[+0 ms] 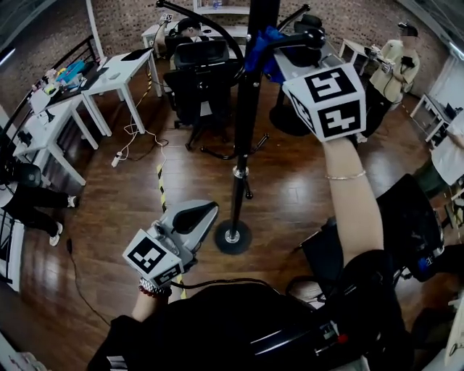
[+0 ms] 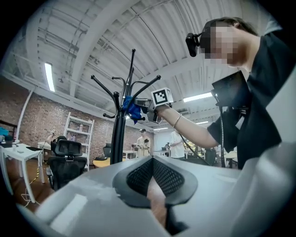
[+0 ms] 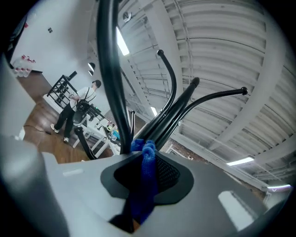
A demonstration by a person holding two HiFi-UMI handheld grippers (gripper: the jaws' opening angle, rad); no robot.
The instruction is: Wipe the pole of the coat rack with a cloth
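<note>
dark wood floor (image 1: 290,196), brick wall (image 1: 130,22), white tables (image 1: 119,72), black office chair (image 1: 199,80).

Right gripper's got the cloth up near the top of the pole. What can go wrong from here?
1. The right gripper holds the cloth high on the pole. The small round base may rock, and the left gripper isn't steadying it.
2. The hooks sit right beside the cloth, so it may snag.
</note>
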